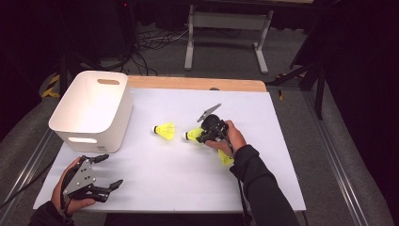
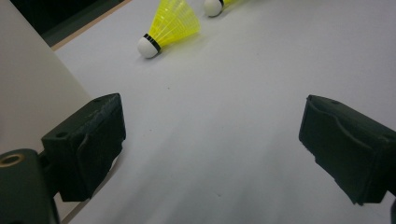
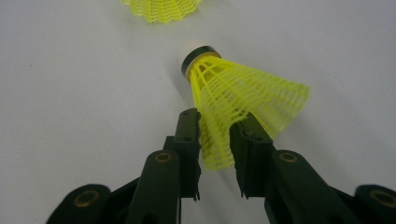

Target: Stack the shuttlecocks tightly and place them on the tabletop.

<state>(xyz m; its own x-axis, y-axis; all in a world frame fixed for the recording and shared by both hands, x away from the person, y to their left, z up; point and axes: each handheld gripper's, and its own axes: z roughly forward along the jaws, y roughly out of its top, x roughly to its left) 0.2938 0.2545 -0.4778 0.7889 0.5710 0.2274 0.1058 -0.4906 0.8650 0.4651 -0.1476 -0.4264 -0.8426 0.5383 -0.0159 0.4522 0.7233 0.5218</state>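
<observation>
Main risk: my right gripper (image 3: 215, 135) has only the skirt edge of the shuttlecock (image 3: 243, 100) between its jaws. The mesh is soft and springy, so if I lift now it can fold, slide out of the pads or swing and drop back on the counter (image 1: 155, 179). The grip sits far from the cork, so the heavy end will hang and twist the skirt. Squeezing harder would likely crush the mesh.

Right jaws: narrow, with a strip of the skirt pinched between them. Both pads touch the mesh, and the cork points away from the jaws. The rest of the skirt flares out past the right jaw.

A second shuttlecock (image 1: 164, 130) lies further ahead of the jaws, well clear.

Left gripper (image 1: 104, 174): jaws wide, nothing between them. The bin (image 1: 91, 110) is right beside its left jaw.
</observation>
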